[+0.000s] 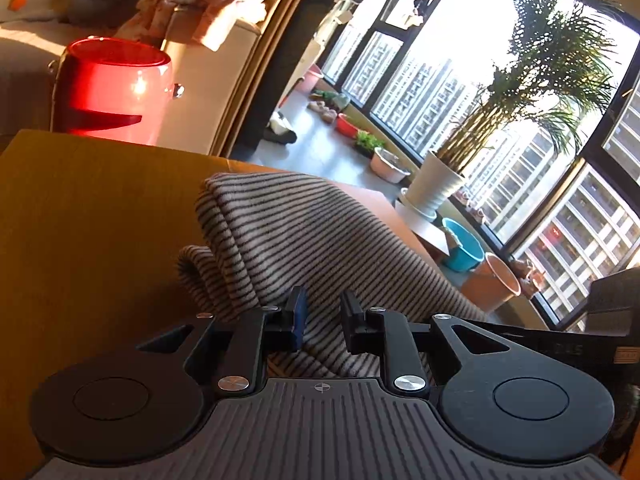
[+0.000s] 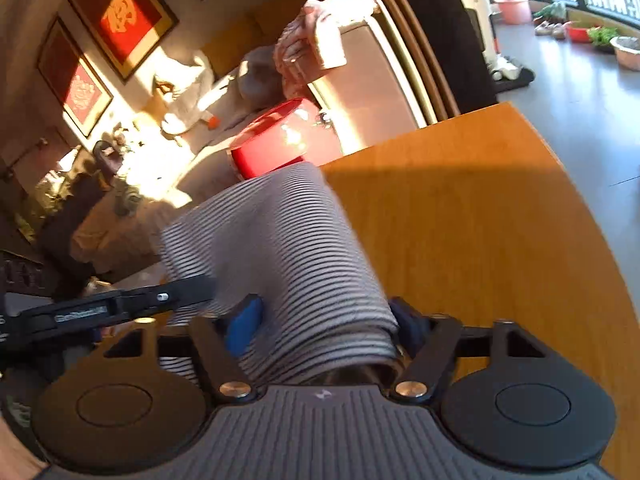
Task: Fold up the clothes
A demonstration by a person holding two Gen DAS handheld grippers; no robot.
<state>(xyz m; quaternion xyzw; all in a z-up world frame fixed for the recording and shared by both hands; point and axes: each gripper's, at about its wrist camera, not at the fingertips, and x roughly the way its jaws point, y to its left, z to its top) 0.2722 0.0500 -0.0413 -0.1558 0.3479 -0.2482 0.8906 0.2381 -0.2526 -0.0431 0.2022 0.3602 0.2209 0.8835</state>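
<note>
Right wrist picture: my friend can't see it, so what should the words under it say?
A folded grey-and-white striped garment lies between the fingers of the right gripper, with its far end hanging over the edge of a wooden table. The left gripper reaches in from the left beside the cloth. Behind are a red bin, a sunlit sofa and red framed pictures.

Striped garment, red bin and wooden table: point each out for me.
striped garment (image 1: 304, 232), left wrist view, on its raised folded middle.
red bin (image 1: 116, 88), left wrist view, on its side wall.
wooden table (image 2: 480, 220), right wrist view, on bare tabletop.
</note>
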